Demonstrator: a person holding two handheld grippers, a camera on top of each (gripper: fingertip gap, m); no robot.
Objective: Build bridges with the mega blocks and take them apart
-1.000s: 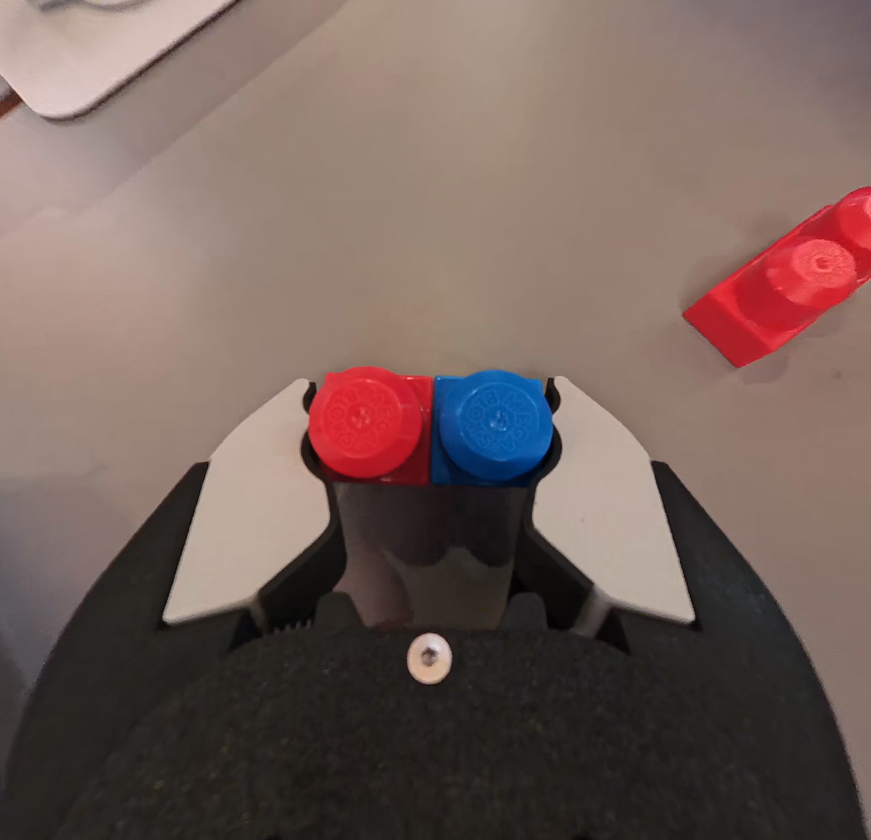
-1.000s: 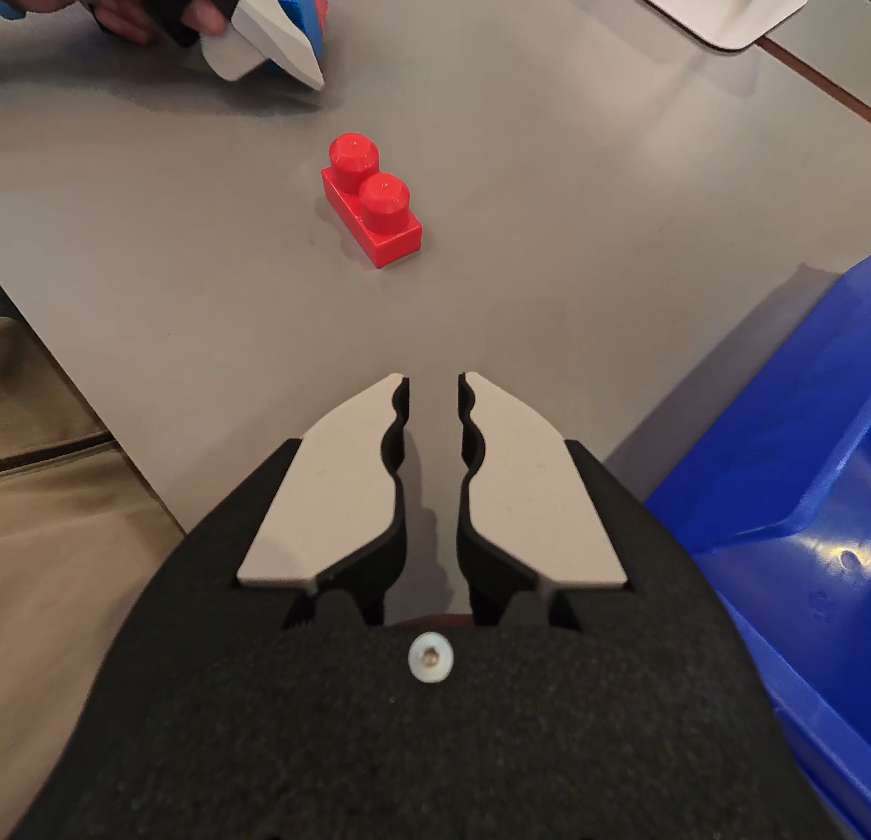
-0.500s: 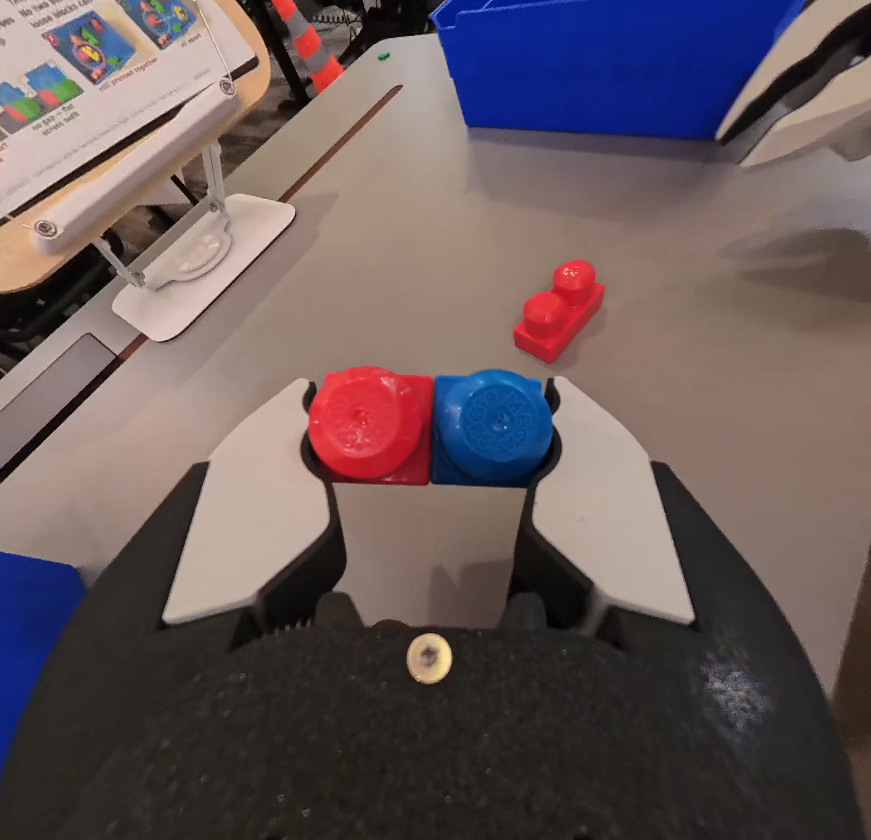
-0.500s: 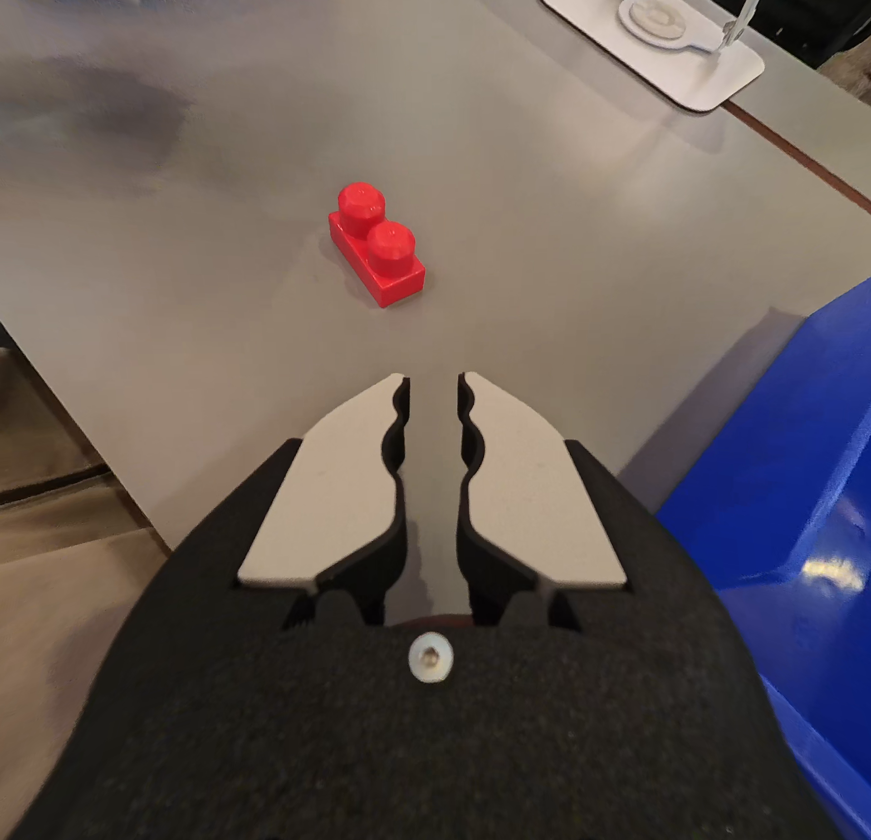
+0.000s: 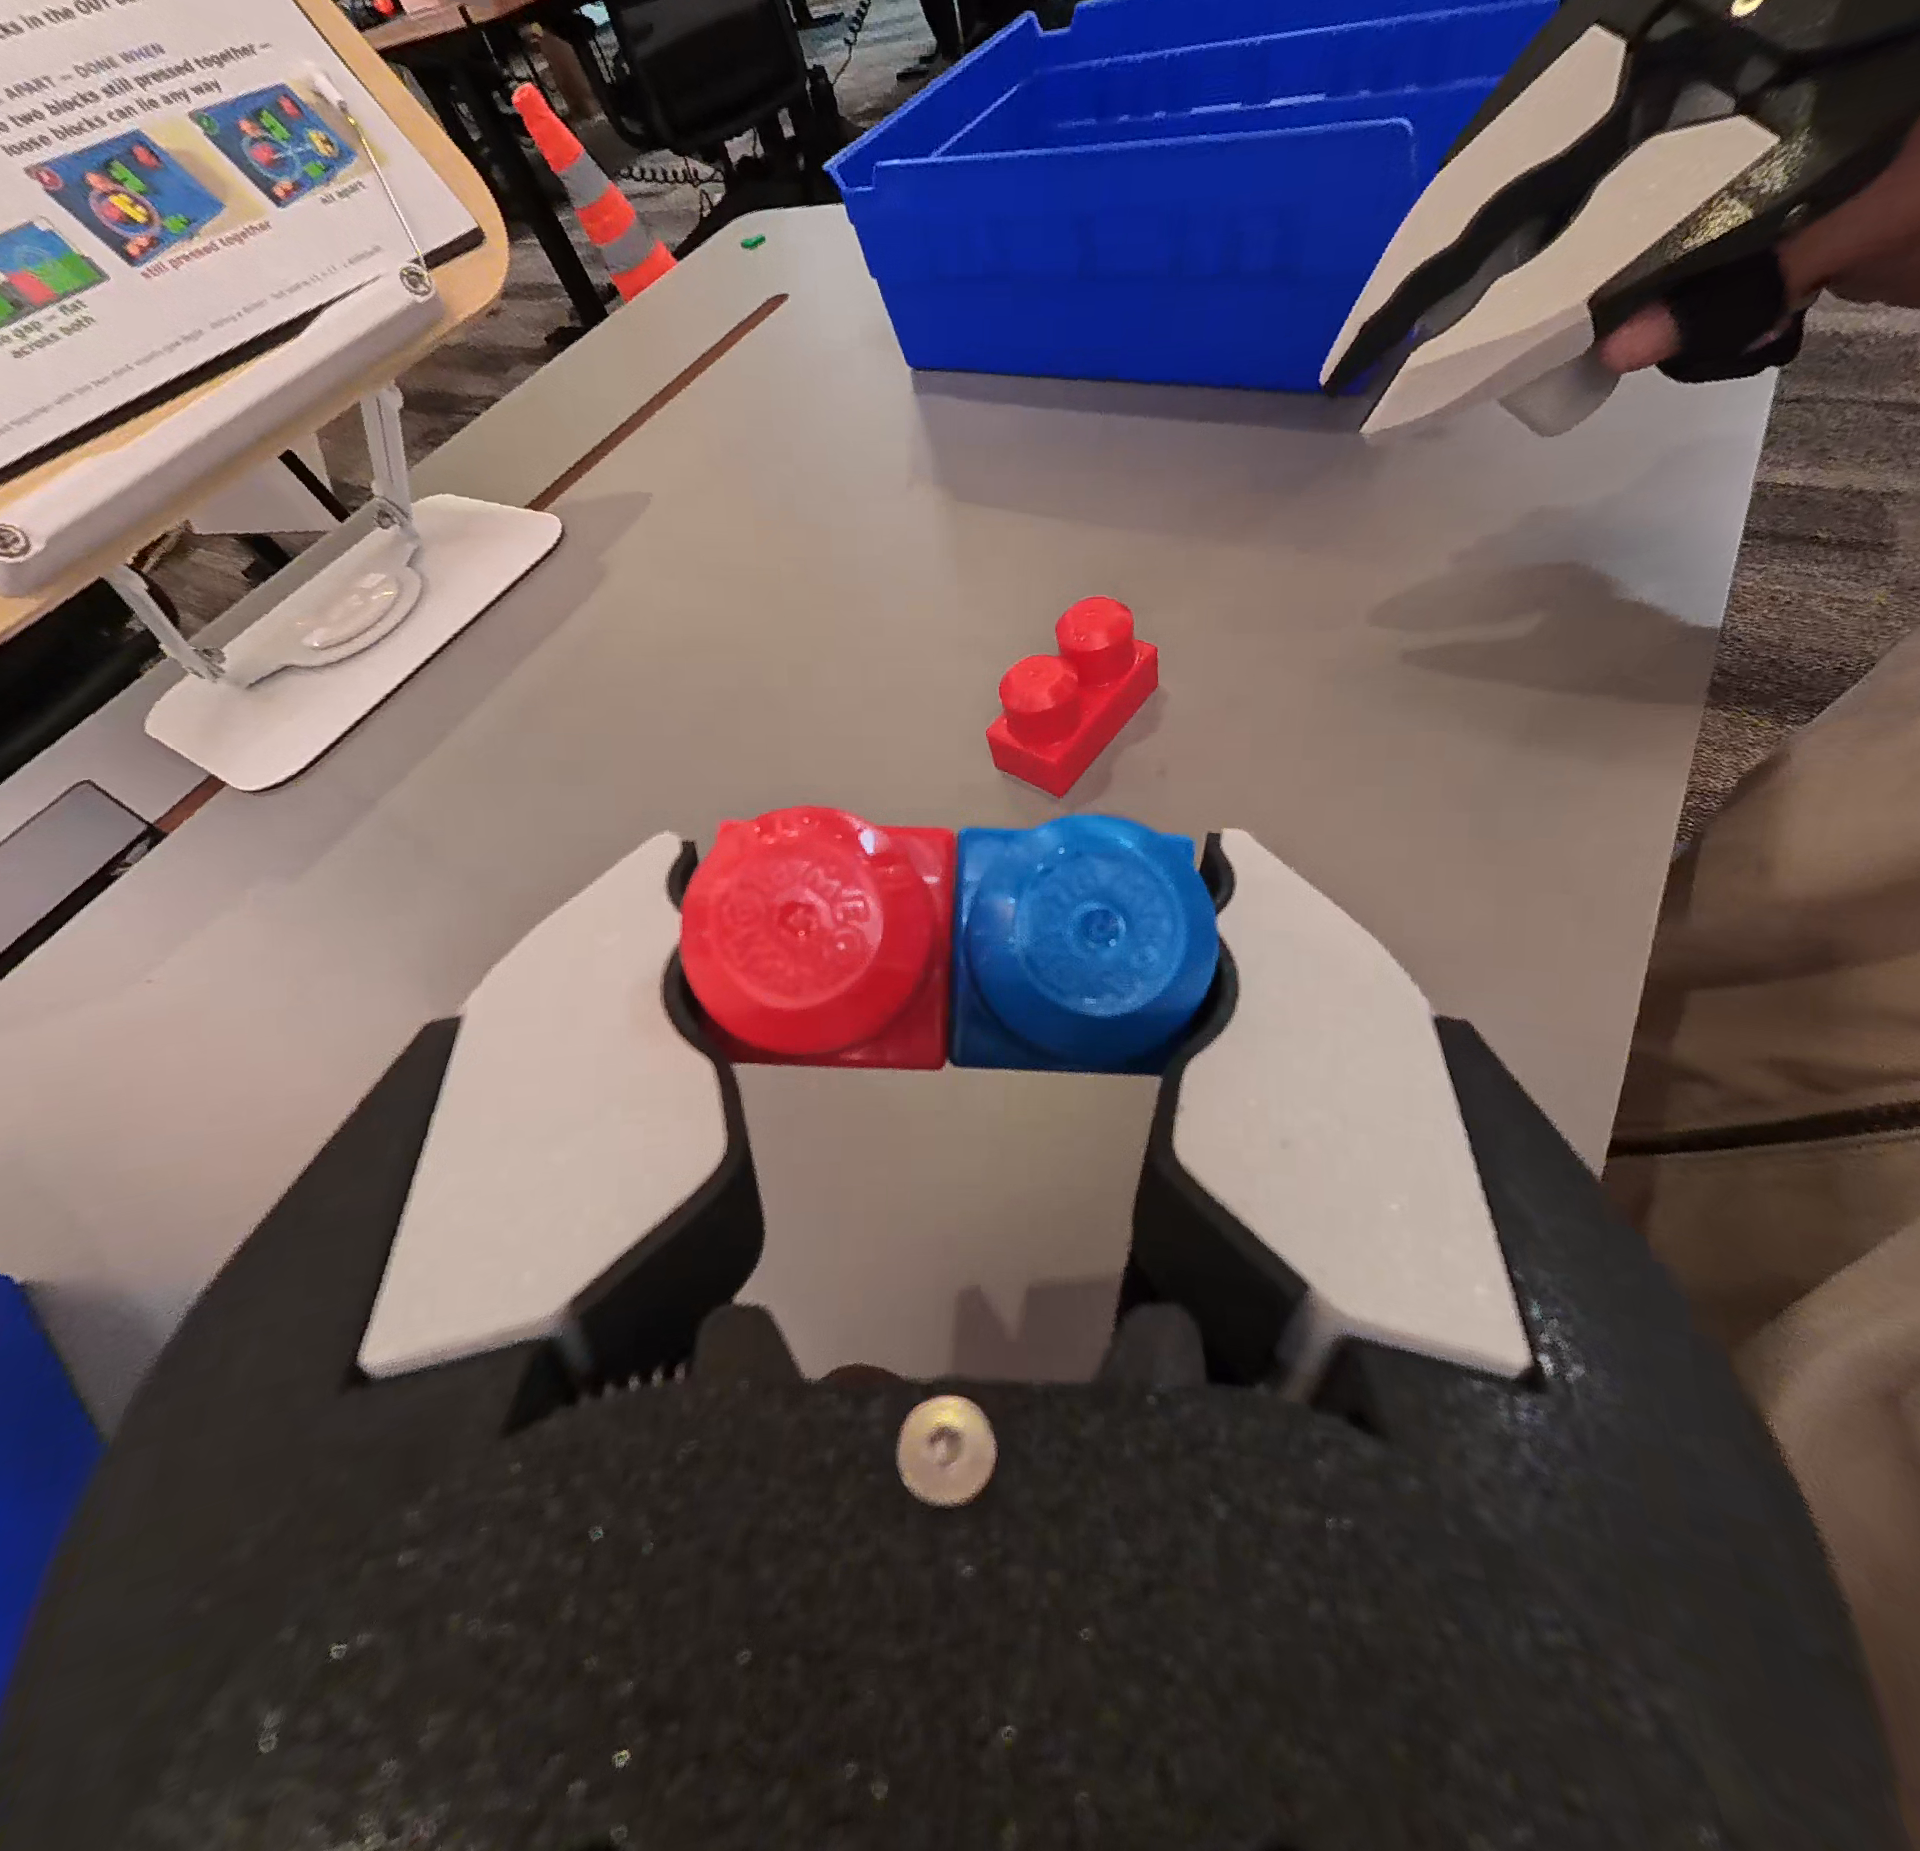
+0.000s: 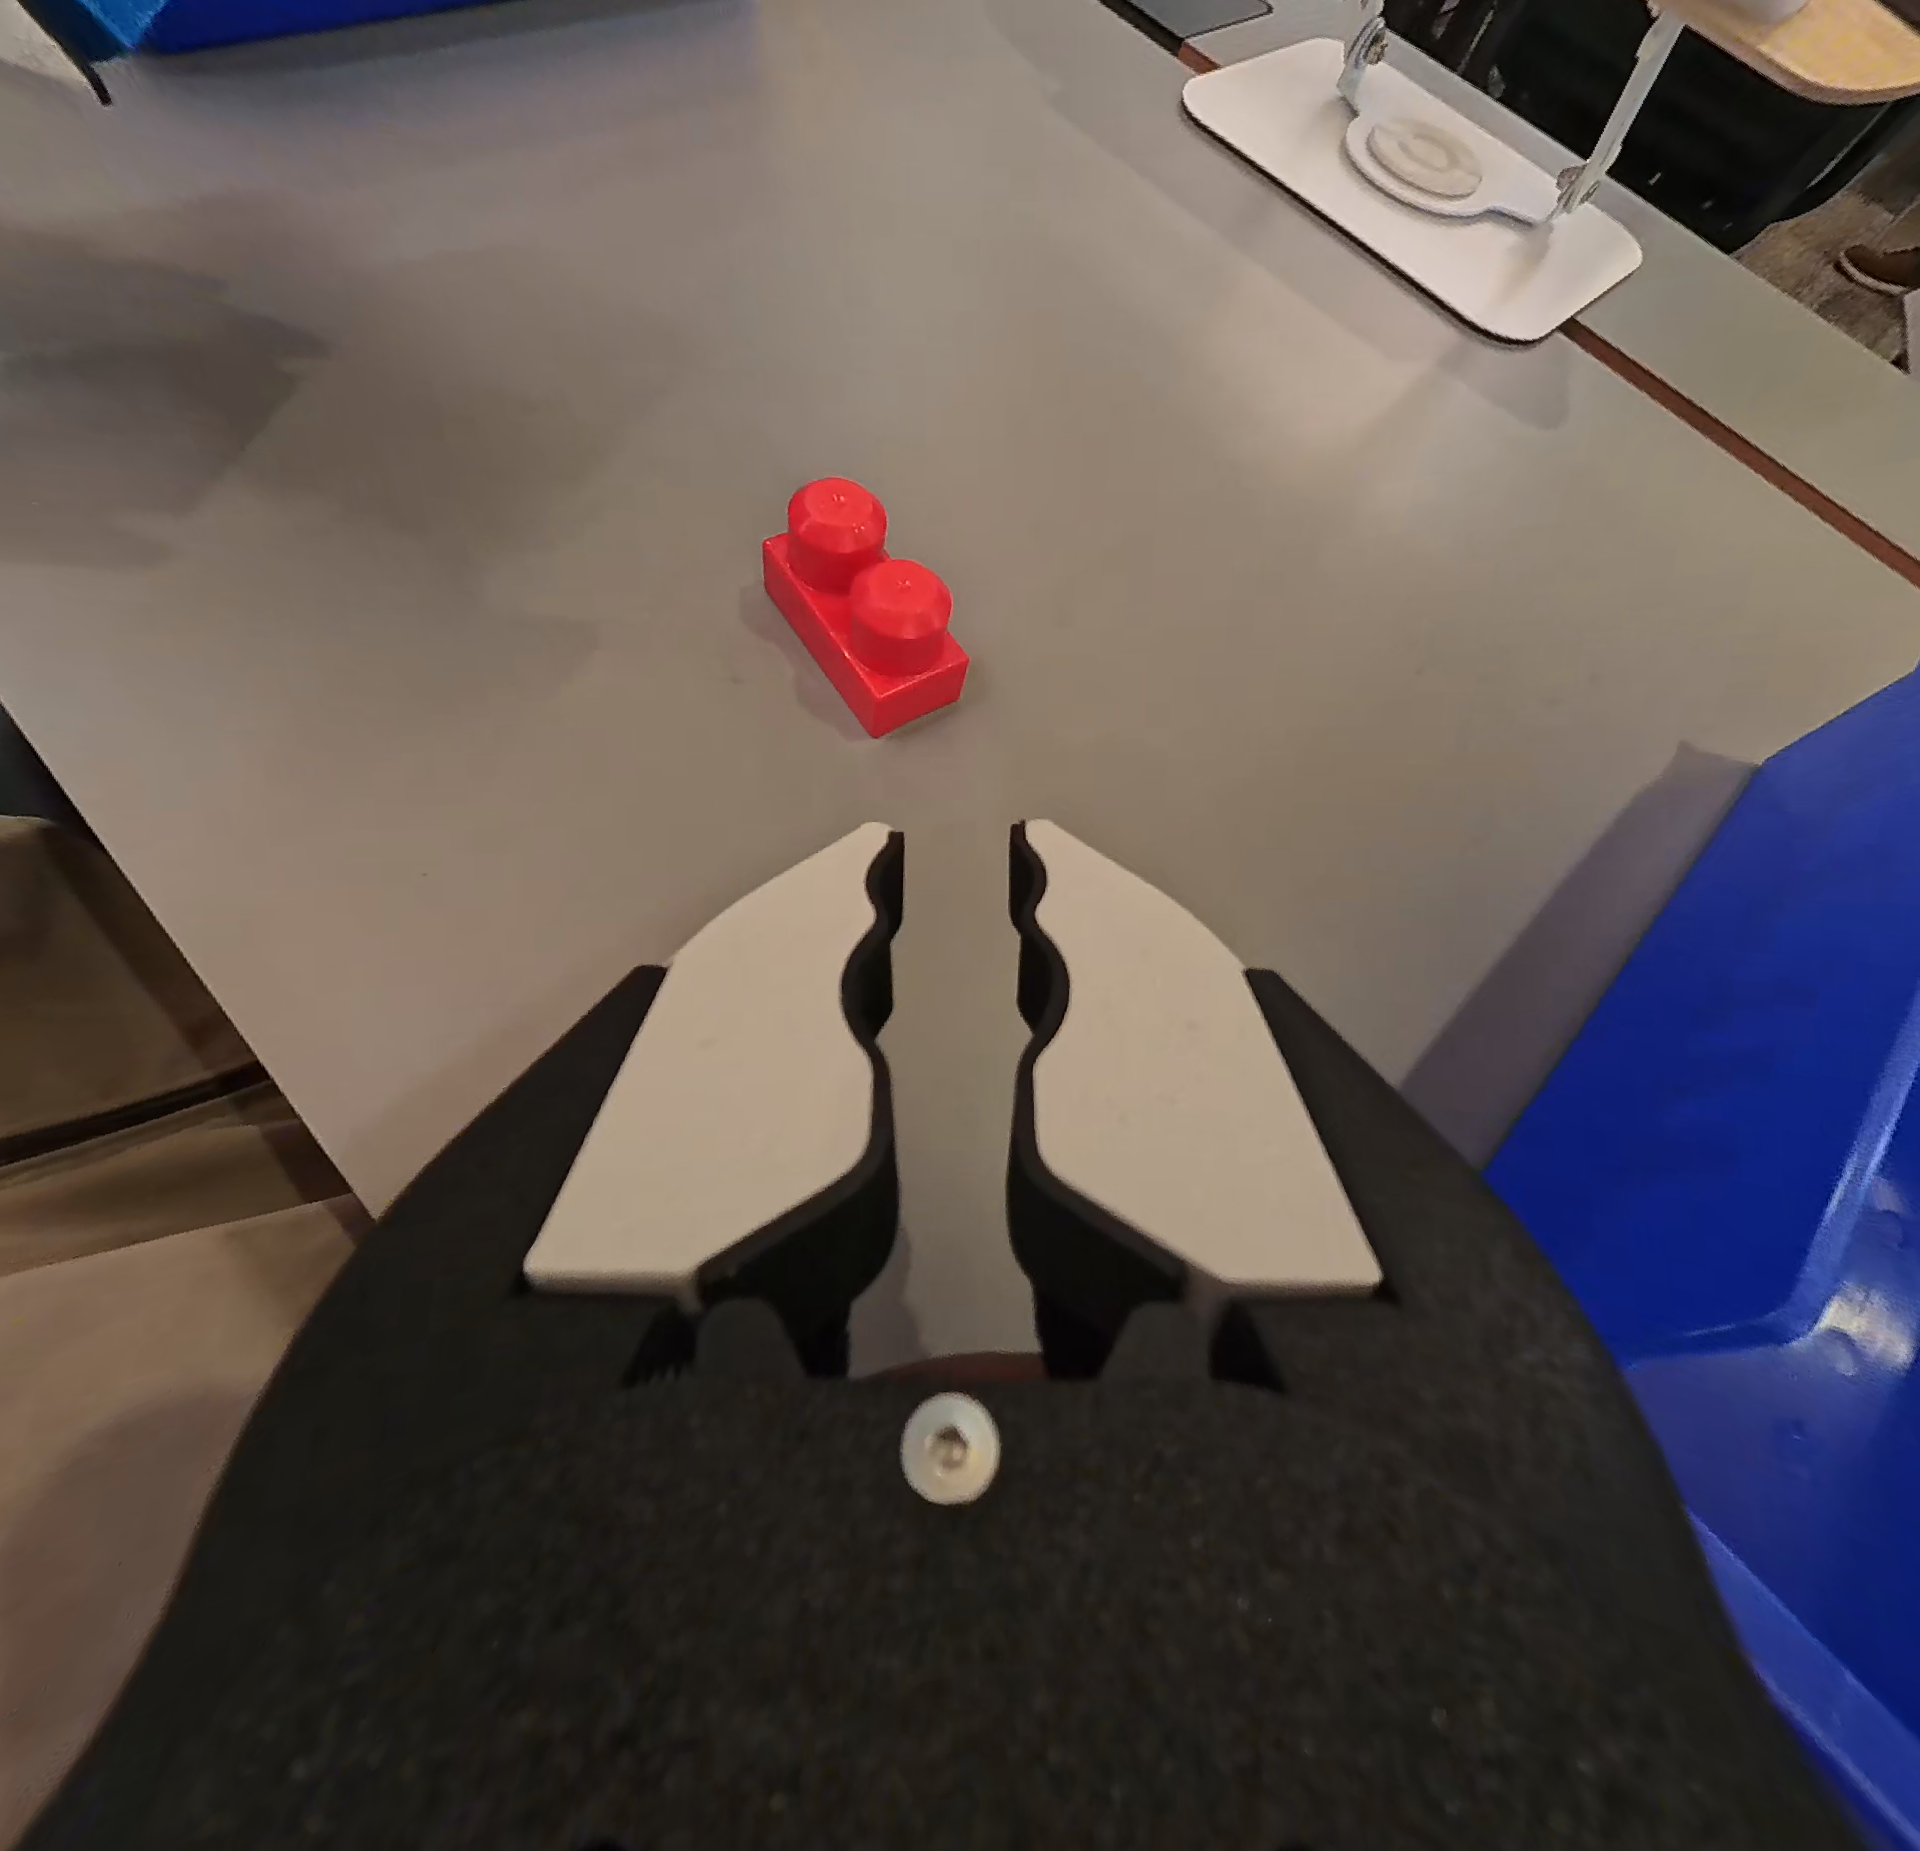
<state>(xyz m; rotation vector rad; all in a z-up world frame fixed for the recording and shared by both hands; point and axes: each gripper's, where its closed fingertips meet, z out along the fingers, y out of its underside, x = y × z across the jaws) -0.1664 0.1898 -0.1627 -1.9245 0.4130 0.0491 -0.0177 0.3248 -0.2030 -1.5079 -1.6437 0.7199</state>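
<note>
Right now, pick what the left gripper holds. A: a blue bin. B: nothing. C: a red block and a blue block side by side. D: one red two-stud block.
C: the left gripper is shut on a red block and a blue block side by side.

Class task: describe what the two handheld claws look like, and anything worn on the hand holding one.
Each claw, left claw and right claw, has a black, grainy body, two pale grey fingers with wavy black inner edges, and a silver screw at the centre. The hand wears a black fingerless glove.
</note>
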